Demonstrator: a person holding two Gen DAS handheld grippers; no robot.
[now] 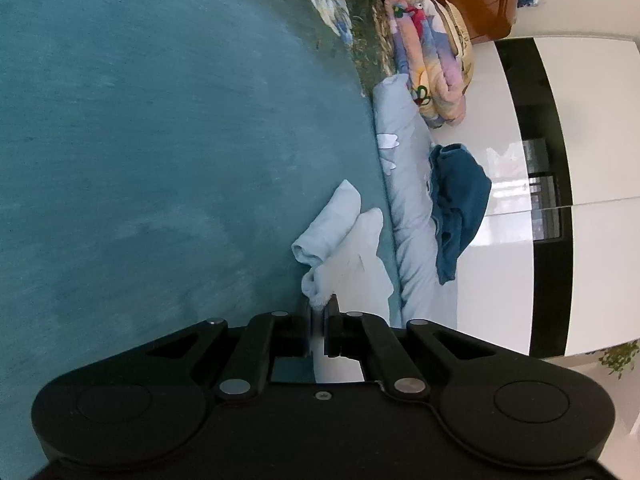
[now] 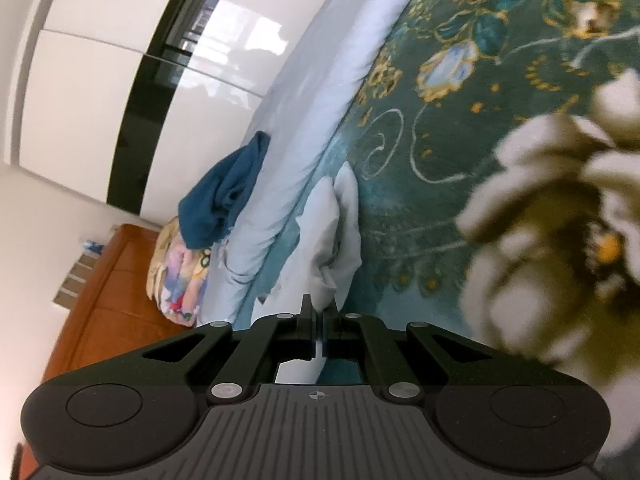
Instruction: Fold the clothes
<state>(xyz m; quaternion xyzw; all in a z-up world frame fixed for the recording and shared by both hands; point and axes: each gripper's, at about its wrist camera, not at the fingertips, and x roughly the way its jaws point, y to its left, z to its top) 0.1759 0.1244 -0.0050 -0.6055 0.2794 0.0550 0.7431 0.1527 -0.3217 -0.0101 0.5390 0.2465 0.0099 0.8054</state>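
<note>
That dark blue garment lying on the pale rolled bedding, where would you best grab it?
Take the dark blue garment by its upper bunched edge, coming down from above. It lies crumpled and loose on the pale bedding roll, so raised folds offer something to pinch. Both tools already clamp white cloth.

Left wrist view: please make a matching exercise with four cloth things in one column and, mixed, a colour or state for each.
1. white garment
2. dark towel
3. folded quilt
4. long bedding roll

a. teal blue, draped over the roll
b. pale blue, stretched along the bed edge
c. pinched in the left tool
d. multicoloured, pastel print

Pairs: 1-c, 2-a, 3-d, 4-b
</note>
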